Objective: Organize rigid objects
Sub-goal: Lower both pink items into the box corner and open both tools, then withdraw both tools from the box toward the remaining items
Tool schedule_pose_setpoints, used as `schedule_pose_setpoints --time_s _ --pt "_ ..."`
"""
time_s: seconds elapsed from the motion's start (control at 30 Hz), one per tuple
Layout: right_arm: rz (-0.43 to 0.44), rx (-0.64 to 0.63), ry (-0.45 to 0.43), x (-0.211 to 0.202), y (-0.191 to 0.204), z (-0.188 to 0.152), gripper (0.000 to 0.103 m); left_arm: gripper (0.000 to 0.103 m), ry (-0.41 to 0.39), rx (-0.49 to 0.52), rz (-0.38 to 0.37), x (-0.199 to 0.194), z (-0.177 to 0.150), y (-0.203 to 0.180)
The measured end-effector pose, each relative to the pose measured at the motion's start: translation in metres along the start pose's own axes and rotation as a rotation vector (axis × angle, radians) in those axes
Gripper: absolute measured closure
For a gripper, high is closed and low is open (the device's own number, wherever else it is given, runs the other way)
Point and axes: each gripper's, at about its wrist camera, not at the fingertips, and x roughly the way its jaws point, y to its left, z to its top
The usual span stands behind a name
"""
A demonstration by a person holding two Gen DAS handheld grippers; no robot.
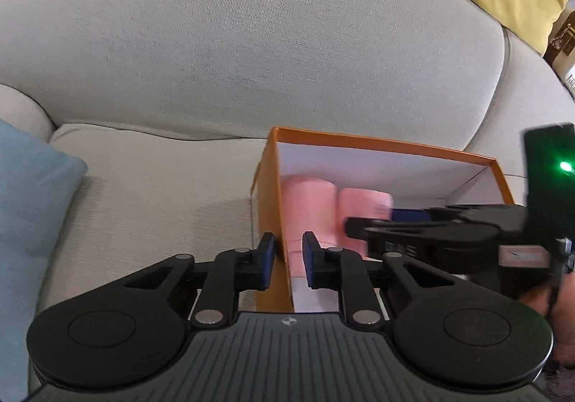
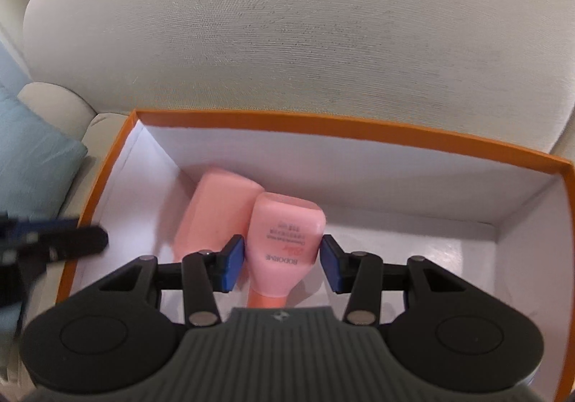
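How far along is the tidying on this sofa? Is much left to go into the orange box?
Done: one pink bottle already lies inside the orange box. In hand: the right gripper is shut on a second pink bottle, held over the box beside the first; the left gripper appears closed on the box's left wall. Left: setting that bottle down. No other loose items show here.

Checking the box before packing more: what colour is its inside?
White inside, orange outside and along the rim of the box. The right wrist view shows it best.
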Motion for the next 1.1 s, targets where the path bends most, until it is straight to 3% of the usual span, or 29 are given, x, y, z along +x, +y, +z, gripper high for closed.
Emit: schedule_pose_setpoints --time_s 0.1,0.43,0.6,0.77,0.93,1.0,1.1 --pt "0.013 0.004 0.012 0.007 0.003 0.005 0.055 0.087 0.000 -0.012 -0.016 0.003 0.002 0.004" --pt "0.028 0.021 0.019 0.022 0.009 0.021 0.062 0.087 -0.003 -0.045 -0.042 0.002 -0.004 0.011" --pt "0.042 0.042 0.013 0.022 0.006 0.023 0.058 0.087 -0.004 -0.054 -0.045 -0.002 -0.006 0.011" --pt "0.042 -0.020 0.014 0.010 0.007 0.018 0.056 0.087 -0.009 -0.059 -0.038 -0.003 -0.009 0.009" --pt "0.044 -0.052 0.049 0.020 0.002 0.010 0.063 0.087 -0.009 -0.057 -0.029 -0.004 -0.009 0.007" --pt "0.066 -0.061 0.049 0.023 0.000 0.009 0.072 0.087 -0.007 -0.057 -0.027 0.000 -0.007 0.007" --pt "0.077 -0.098 0.030 0.025 0.001 0.012 0.074 0.087 -0.004 -0.055 -0.022 0.002 -0.006 0.007"
